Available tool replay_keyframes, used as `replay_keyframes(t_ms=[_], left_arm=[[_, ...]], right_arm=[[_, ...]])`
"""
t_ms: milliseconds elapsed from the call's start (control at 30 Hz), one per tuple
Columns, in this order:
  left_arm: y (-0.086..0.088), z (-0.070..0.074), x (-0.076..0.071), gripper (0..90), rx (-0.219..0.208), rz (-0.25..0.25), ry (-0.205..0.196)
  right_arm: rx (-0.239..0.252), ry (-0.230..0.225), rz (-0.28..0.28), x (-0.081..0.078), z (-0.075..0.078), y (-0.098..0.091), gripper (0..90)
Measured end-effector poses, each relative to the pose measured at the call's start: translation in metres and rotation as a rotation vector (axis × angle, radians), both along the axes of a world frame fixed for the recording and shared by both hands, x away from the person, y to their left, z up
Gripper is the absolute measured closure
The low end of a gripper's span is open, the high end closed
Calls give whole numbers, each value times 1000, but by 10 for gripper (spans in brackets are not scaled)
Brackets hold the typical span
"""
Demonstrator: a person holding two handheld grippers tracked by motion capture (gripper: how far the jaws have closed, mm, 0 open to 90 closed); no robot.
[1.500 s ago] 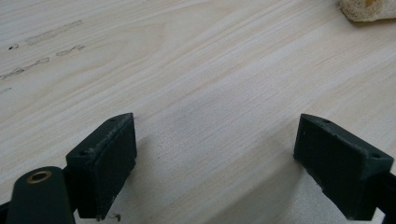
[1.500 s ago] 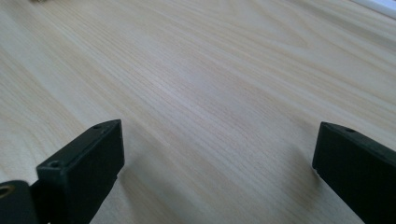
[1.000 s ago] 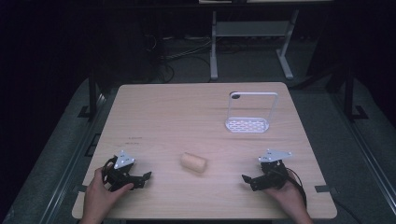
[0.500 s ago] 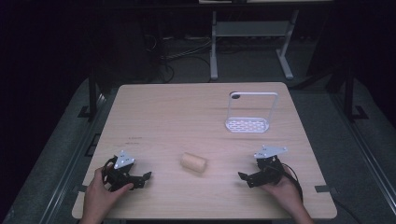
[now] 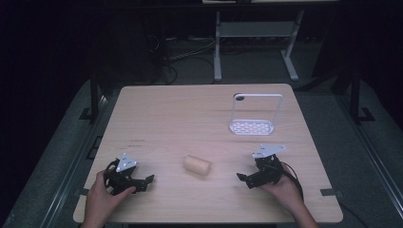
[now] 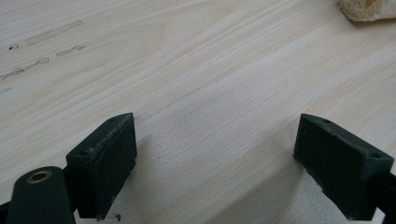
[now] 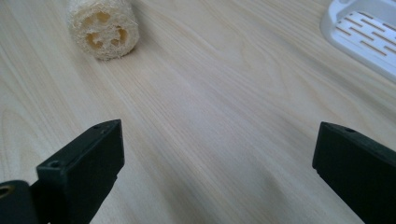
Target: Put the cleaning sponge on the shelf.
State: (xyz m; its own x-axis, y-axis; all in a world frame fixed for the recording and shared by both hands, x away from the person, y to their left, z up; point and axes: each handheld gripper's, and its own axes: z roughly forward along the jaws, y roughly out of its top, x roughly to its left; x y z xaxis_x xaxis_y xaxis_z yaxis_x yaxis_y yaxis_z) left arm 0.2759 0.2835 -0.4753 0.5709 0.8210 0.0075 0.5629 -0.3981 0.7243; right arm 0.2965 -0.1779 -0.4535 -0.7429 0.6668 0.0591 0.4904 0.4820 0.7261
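Both hands resting low on table (image 5: 157, 109), left gripper (image 5: 145, 182) and right gripper (image 5: 243, 178) gaping wide, pointing inward, flanking loofah (image 5: 197, 165).

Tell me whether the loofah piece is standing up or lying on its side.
Lying on its side: the loofah piece shows its holed cut end sideways, resting lengthwise on the wooden table.

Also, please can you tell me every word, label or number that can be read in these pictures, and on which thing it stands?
None can be read.
Faint dark marks on the table, near the left gripper: too blurred and small to read.
Loofah, white rack: no text.
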Motion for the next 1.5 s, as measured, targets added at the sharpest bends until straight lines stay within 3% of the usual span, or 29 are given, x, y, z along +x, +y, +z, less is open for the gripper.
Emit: replay_keyframes(t_ms=[1500], left_arm=[[0, 0, 0, 126, 0, 0, 0]], right_arm=[[34, -7, 173, 24, 20, 50, 19]])
